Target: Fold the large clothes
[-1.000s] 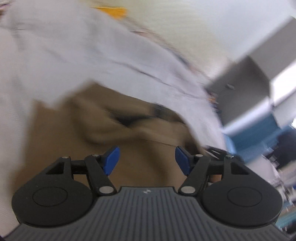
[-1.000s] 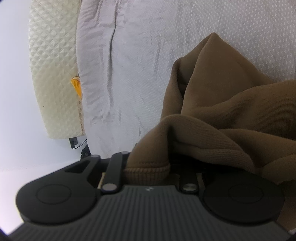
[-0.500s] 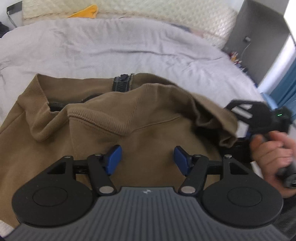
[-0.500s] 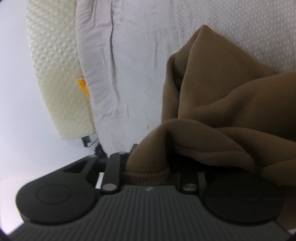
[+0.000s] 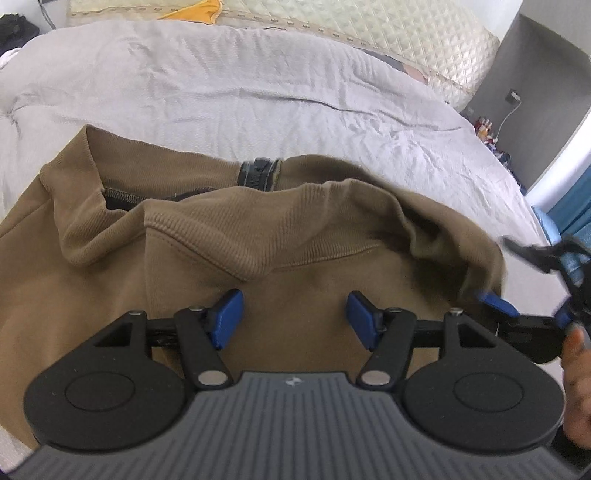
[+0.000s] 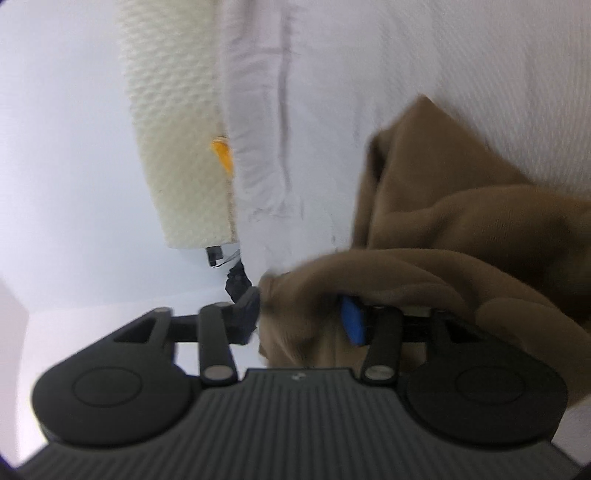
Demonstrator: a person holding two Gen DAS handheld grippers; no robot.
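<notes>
Grey bedspread (image 5: 258, 85) filling the upper half of the left wrist view, creased, with a cream quilted headboard (image 5: 388, 26) along the top edge and an orange scrap (image 5: 195, 16) tucked against it at upper left. Grey cabinet (image 5: 546, 92) at upper right, small clutter at its foot too tiny to name. Brown sweatshirt (image 5: 258, 236) spread across the middle of that frame on the bedspread, ribbed hem folded toward the camera, dark zip (image 5: 258, 173) showing at the collar behind it, a loose fold sagging at the right edge. Left gripper (image 5: 293, 317) low at centre, blue pads well apart, nothing between them, only cloth beneath. Right gripper (image 5: 528, 310) blurred at the right edge of the same frame, beside the sweatshirt's drooping fold, a hand (image 5: 576, 376) behind it. In the right wrist view, blurred: headboard at upper left, bedspread at top centre, sweatshirt bunched at right and draped over the right finger; jaws just opened wide, a ribbed edge of sweatshirt lying between the pads (image 6: 352, 319), apparently no longer pinched.
</notes>
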